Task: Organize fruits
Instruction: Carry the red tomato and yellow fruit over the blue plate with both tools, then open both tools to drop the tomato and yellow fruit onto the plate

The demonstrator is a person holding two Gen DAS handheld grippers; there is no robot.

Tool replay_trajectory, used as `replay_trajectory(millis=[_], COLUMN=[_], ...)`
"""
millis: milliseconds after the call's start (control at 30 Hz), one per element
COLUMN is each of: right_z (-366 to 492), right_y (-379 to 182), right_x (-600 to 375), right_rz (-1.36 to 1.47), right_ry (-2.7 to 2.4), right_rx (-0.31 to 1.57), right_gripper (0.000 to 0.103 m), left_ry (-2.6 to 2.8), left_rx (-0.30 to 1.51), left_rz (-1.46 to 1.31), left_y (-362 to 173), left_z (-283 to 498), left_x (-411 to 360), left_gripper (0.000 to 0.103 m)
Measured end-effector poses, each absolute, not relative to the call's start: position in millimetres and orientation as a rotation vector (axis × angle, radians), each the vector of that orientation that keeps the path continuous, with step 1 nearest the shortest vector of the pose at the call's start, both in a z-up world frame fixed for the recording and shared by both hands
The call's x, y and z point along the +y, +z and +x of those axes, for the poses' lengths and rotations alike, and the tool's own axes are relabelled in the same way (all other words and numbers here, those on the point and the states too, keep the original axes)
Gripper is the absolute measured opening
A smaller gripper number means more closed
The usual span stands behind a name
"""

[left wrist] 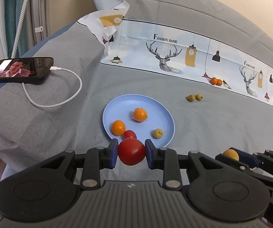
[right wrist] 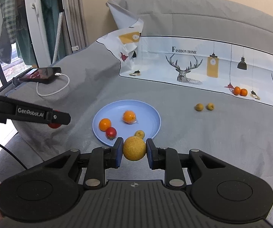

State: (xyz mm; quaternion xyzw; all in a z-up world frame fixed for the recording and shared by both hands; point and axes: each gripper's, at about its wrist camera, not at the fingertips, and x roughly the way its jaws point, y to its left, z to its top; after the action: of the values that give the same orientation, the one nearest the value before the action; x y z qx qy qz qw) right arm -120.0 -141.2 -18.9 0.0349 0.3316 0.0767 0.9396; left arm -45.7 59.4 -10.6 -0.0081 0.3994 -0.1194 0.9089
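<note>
Two fruits are being carried toward the blue plate on the grey bed. The left claw is pinching a red tomato across its middle, hovering near the plate's near rim. The right claw is pinching a round, rough-skinned yellow fruit, likewise just short of the rim. Already lying on the plate are two oranges, one wrapped in clear film, the other bare, a small tomato and a small yellow fruit. The red tomato is probably soft, thin-skinned and smooth, so it is calling for light pressure at its widest girth; the yellow fruit looks firmer and less slippery.
</note>
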Motion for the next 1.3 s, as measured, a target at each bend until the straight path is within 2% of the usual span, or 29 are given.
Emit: replay_trajectory(millis=[333, 800, 1100, 1133, 1200, 1233, 1267, 1300], right_z=[-82, 11, 48, 52, 58, 61, 63, 63], right_y=[-41, -92, -114, -114, -114, -113, -111, -108], right_x=[-142, -139, -134, -133, -131, -132, -131, -131], right_rz=[0.059, 0.061, 0.044, 0.04, 0.044, 0.047, 0.047, 0.042], right_ry=[0.157, 0.177, 0.197, 0.201, 0.217, 0.225, 0.234, 0.236], right_rx=[0.709, 0.779, 0.789, 0.788, 0.781, 0.778, 0.775, 0.767], right_gripper=[0.027, 0.027, 0.027, 0.027, 0.027, 0.031, 0.035, 0.047], left_ry=[-0.236, -0.217, -0.195, -0.192, -0.191, -0.185, -0.176, -0.177], left_rx=[0.857, 0.945, 0.941, 0.939, 0.932, 0.917, 0.894, 0.863], left_rz=[0.004, 0.042, 0.098, 0.095, 0.085, 0.071, 0.059, 0.045], left_y=[-23, -71, -95, -96, -94, -91, -87, -83], left_z=[-6, 76, 106, 108, 109, 108, 105, 100], left_x=[47, 20, 18, 18, 19, 21, 23, 25], left_gripper=[0.033, 0.033, 0.034, 0.036, 0.063, 0.091, 0.103, 0.103])
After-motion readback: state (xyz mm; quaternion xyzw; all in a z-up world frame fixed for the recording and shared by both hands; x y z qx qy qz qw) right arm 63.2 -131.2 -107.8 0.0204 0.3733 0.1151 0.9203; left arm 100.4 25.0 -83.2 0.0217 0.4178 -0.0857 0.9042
